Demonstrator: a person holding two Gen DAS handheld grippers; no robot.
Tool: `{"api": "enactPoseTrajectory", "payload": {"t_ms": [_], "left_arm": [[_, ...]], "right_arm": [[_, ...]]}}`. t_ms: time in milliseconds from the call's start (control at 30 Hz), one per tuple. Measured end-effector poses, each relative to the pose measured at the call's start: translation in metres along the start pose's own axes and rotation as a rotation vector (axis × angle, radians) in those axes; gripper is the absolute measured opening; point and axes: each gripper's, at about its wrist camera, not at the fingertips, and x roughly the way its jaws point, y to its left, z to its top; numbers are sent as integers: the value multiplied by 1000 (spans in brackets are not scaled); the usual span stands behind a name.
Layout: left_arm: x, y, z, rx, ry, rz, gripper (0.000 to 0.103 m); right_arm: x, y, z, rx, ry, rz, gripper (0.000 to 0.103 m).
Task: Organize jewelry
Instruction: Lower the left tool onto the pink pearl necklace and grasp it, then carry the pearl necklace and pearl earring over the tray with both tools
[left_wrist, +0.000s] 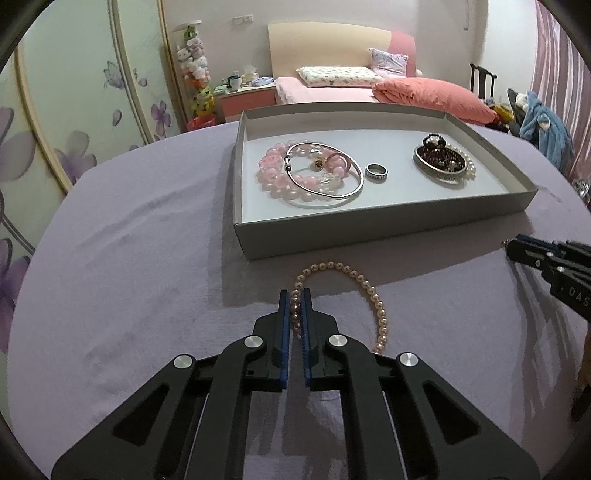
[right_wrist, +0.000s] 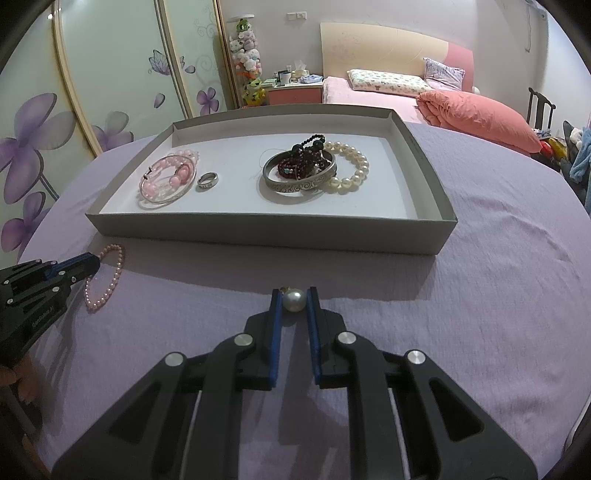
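Now my left claw is clamped on the pink pearl bracelet, my right claw on a pearl earring; the tray lies straight ahead, nearest my left.

tray wall ahead, cloth clear

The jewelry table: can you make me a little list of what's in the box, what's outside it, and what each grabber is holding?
box: gray box, open, on the purple cloth
in box, one end: pink bead bracelet, thin silver bangle
in box, middle: silver ring
in box, other end: wide silver bangle, dark beads, white pearl bracelet
outside box: small pearl bracelet
left gripper: shut on small pearl bracelet
right gripper: shut on big pearl
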Motion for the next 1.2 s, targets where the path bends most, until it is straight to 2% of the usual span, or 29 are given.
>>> {"api": "enactPoseTrajectory", "payload": {"t_ms": [267, 767, 1200], "left_arm": [[-10, 9, -1, -45, -32, -32, 6], [-57, 6, -1, -128, -201, -144, 6], [-91, -18, -5, -89, -357, -90, 6]], "right_arm": [[-12, 1, -2, 10, -41, 14, 14], [-50, 20, -4, 6, -168, 68, 14], [-84, 40, -4, -16, -341, 27, 14]]}}
